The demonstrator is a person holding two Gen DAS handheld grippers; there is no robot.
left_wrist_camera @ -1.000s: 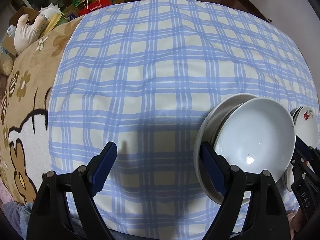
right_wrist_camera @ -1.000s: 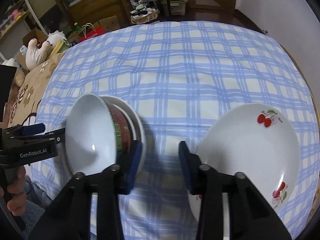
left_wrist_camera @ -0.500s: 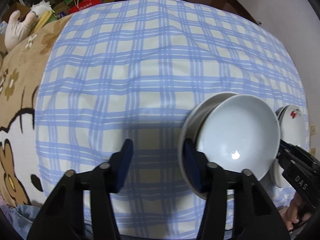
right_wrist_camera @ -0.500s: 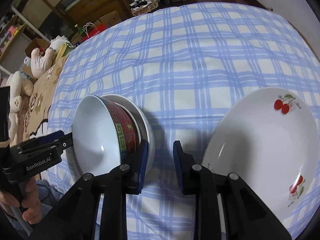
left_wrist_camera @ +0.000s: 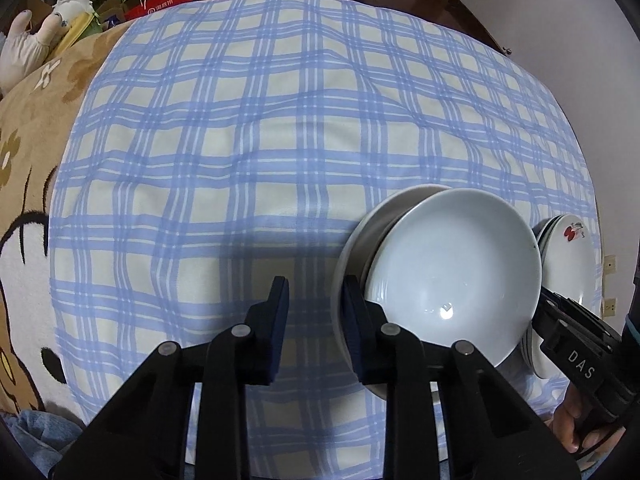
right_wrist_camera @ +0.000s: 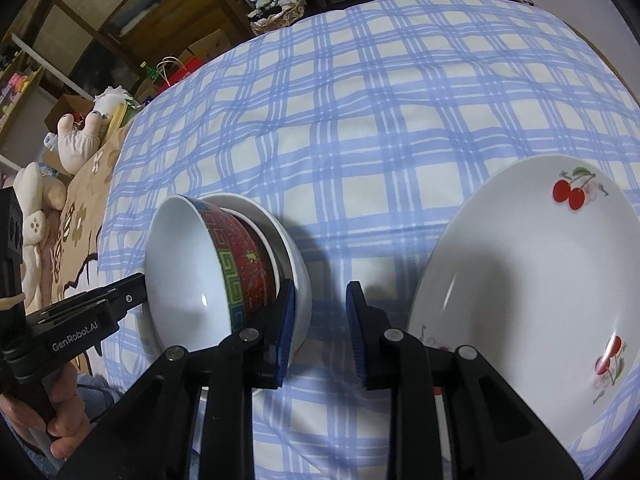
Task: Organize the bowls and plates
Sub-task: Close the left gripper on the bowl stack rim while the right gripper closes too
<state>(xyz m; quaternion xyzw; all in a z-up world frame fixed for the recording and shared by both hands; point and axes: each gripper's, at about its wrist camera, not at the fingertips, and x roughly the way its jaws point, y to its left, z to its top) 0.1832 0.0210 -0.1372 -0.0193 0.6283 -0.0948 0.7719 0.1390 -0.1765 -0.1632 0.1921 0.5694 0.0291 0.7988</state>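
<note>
The nested bowls (right_wrist_camera: pixel 224 276) and the cherry plate (right_wrist_camera: pixel 532 292) at the bed's near edge are glazed, slippery and fragile (take the rims). The left gripper (left_wrist_camera: pixel 314 312) is closing its fingers on nothing; the right gripper (right_wrist_camera: pixel 320 320) stands narrowly spread and empty.

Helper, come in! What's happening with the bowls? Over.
Left gripper jaws closing, nothing between. Right gripper narrow, empty. Bowl stack sits between the grippers, cherry plate right of it. Nothing in the way.

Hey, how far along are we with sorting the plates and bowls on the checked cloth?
Done, it seems: the bowl stack is nested, and the cherry plates are piled beside it. In hand: nothing. The left gripper is closing on air, and the right gripper is empty too. Left: probably little, since no loose dishes show.
</note>
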